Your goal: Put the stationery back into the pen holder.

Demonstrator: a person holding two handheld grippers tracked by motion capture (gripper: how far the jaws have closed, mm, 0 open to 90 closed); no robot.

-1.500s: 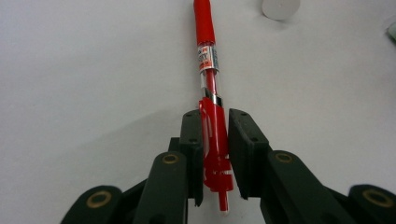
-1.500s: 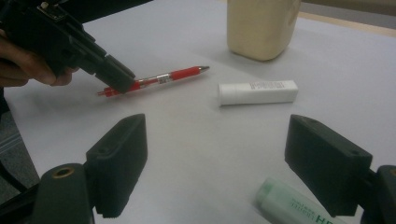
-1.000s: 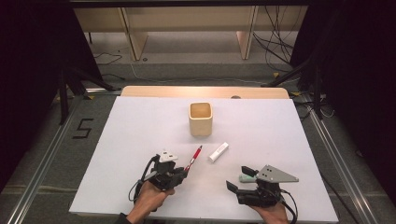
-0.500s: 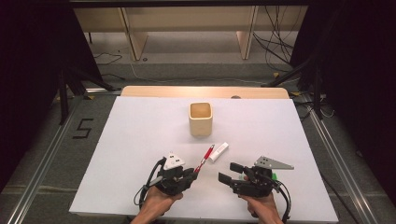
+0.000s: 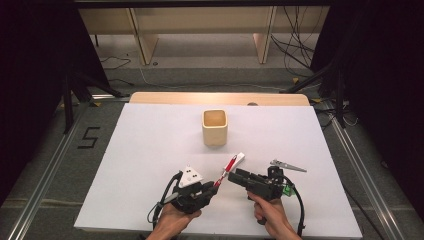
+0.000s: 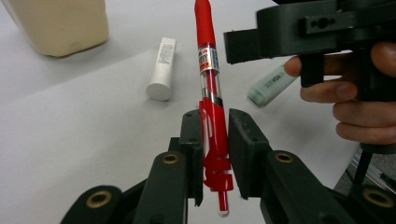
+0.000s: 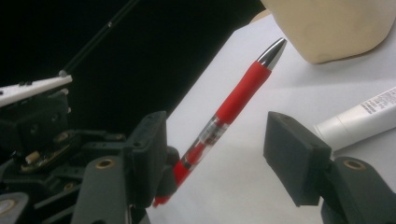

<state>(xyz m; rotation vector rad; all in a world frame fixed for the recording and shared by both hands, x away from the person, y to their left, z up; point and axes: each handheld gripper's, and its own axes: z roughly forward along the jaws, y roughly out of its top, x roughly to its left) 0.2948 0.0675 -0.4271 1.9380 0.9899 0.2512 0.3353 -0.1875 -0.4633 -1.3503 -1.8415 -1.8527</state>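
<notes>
Starting big: white table, beige cup upright around the middle of it. Using the cup as the reference point for everything below.

Left gripper, on the person's side of the cup: clamped narrow on the clip end of the red pen, holding it off the table with the tip slanting toward the cup. Solid-looking hold, though only on the last bit of the barrel.

Right gripper, also on the near side of the cup and just beside the left one: roughly half open and just been closing, with the pen's mid-barrel between the jaws but neither pad touching it yet. Looks like a hand-over, or a two-handed pull on the pen.

Stuff that could go sideways, imo:
- Closing off-centre. One pad landing first would shove the slanted barrel and pivot it in the left grip, since that hold sits so far back.
- Letting go on the left before the right pads really bite. Straight drop onto the table, probably followed by a roll.
- Crowding. Two sets of jaws this close could bump and jolt the pen loose.

Smaller bits: white tube lying between the cup and the grippers, green highlighter on that same near side. Easy to nudge with a dropped pen or a low jaw.
</notes>
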